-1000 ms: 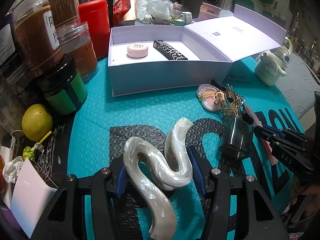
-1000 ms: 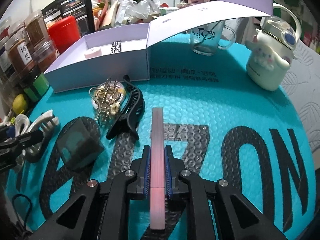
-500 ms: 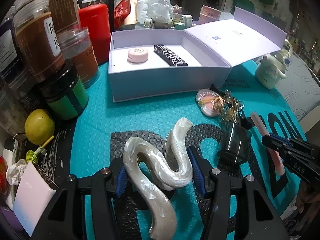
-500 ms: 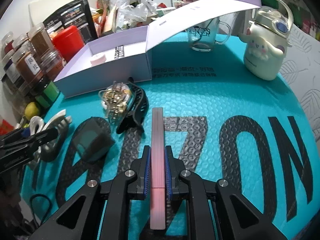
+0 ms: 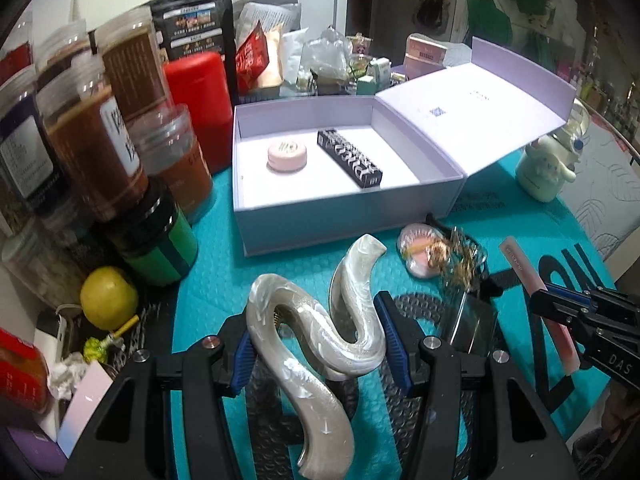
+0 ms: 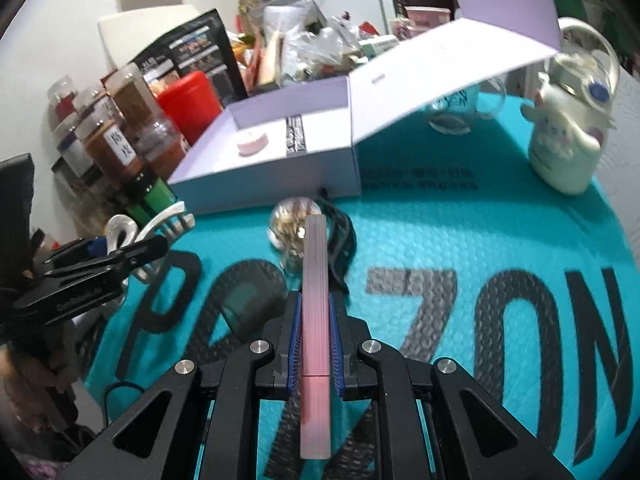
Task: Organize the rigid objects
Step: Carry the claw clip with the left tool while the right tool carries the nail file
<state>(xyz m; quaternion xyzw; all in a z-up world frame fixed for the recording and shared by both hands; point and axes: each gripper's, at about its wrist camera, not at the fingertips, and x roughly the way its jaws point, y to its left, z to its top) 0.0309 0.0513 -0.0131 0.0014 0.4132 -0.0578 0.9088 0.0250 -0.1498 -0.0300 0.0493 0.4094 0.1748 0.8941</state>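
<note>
Partly blurred, my left tongs [image 5: 316, 344] grip the pearly S-shaped clip [image 5: 316, 344] and my right tongs [image 6: 316, 344] grip the pink bar [image 6: 315, 320] above the worktop [image 6: 440, 240], near the open box [image 5: 344, 208], "DAS" readable.

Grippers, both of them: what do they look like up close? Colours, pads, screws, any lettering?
The left gripper and right gripper look alike: matte black angular plastic frames with triangular cut-outs, round silver screw heads at the joints, and blue ribbed pads lining the fingers. White lettering is on the sides: "DAS" shows on the right one in the left wrist view; the left one's is too blurred to read.
</note>
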